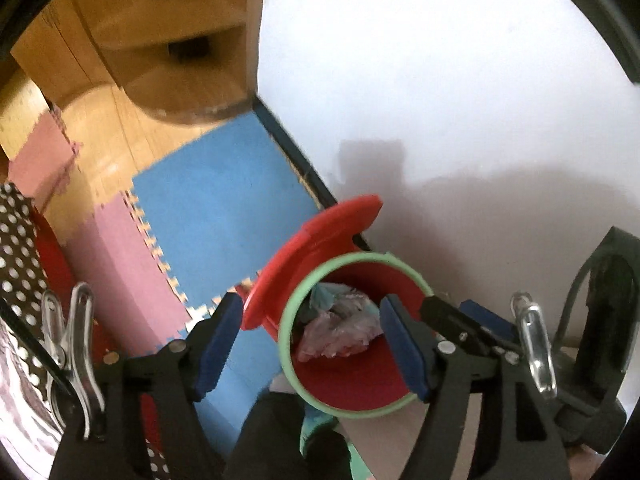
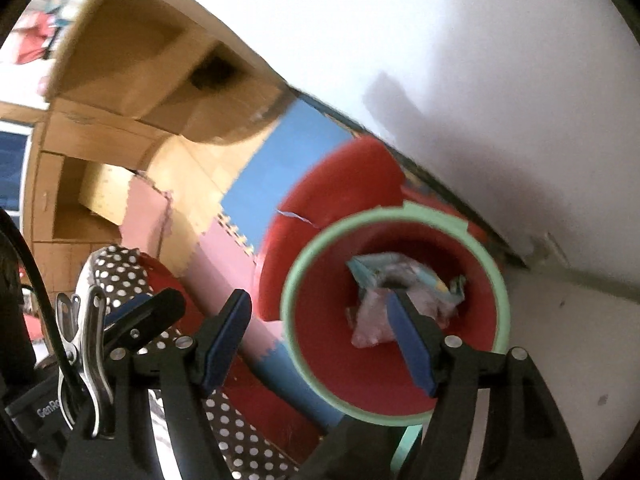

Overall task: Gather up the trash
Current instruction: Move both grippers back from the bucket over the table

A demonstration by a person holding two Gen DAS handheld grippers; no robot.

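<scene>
Both grippers — left gripper (image 1: pixel 310 346), right gripper (image 2: pixel 318 338) — jaws apart, empty; we're above the bin (image 2: pixel 496 280), wrappers (image 2: pixel 376 320) below, dropped in.

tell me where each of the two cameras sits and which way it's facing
Left wrist: on the left gripper, facing steeply down into the red plastic bin with a mint-green rim; its own open blue-padded fingers show, with the right gripper at the right.
Right wrist: on the right gripper, facing down into the same bin; its open fingers show.
Shared: the bin, the crumpled wrappers inside, the open red lid, the blue foam mat.
</scene>
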